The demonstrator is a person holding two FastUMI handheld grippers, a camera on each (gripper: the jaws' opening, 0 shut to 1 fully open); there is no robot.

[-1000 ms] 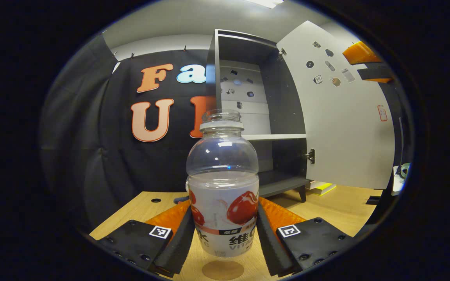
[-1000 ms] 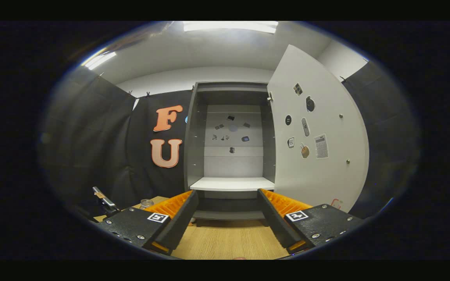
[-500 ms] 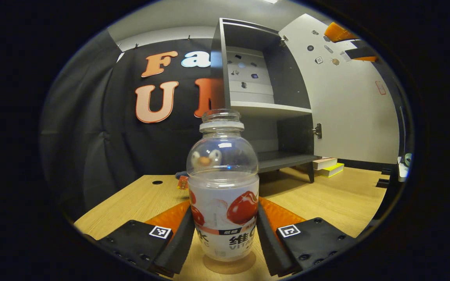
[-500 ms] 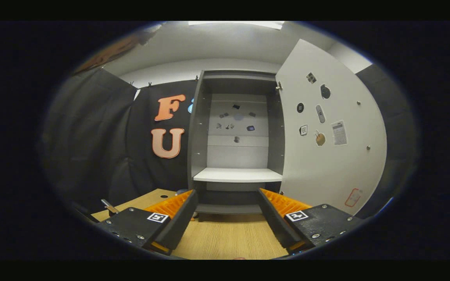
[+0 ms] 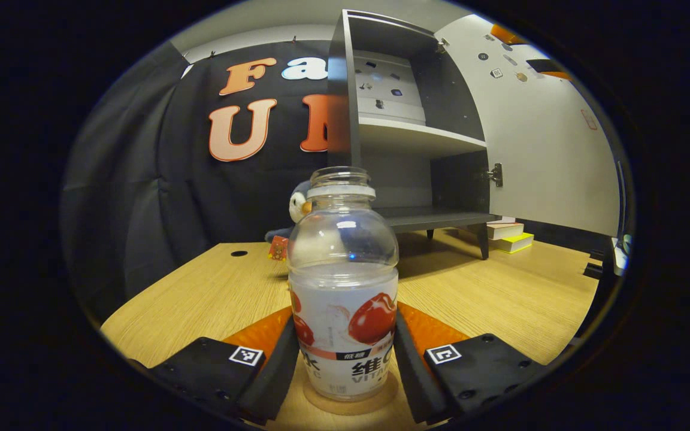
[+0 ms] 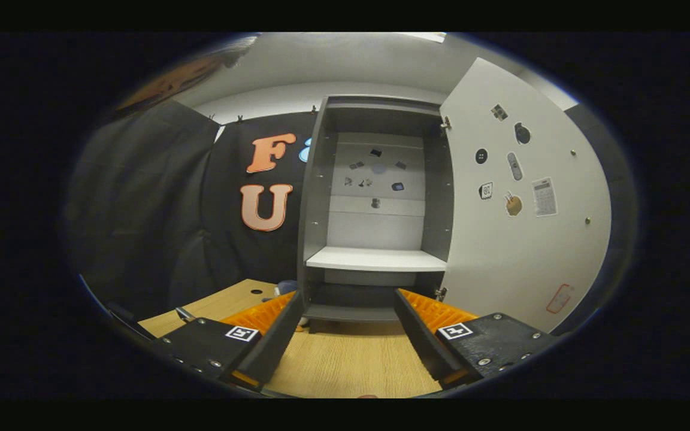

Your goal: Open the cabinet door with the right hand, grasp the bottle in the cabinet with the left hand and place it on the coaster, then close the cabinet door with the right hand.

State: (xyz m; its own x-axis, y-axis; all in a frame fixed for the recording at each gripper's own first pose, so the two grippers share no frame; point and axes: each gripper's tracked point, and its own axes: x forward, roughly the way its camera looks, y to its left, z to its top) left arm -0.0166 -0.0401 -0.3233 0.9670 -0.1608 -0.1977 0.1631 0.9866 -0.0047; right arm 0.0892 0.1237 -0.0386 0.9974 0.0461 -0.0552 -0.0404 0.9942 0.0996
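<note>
A clear uncapped bottle (image 5: 343, 299) with a red-fruit label stands upright between the fingers of my left gripper (image 5: 345, 335), which is shut on its lower body. Its base is down at a round tan coaster (image 5: 321, 402) on the wooden table (image 5: 201, 299); I cannot tell whether they touch. Behind it stands the grey cabinet (image 5: 417, 134), its white door (image 5: 548, 149) swung wide to the right. In the right gripper view my right gripper (image 6: 350, 305) is open and holds nothing, facing the cabinet (image 6: 375, 258) and open door (image 6: 524, 251) from a distance.
A penguin plush (image 5: 297, 206) with a small red tag sits on the table behind the bottle, left of the cabinet. Books (image 5: 513, 236) lie on the table behind the door. A cable hole (image 5: 238, 253) marks the table's far left. The booth's black cloth closes off the back.
The left gripper has come down with the bottle, from above the coaster to right at it. The right gripper stayed open, tilting slightly so the cabinet shifted right in its view.
</note>
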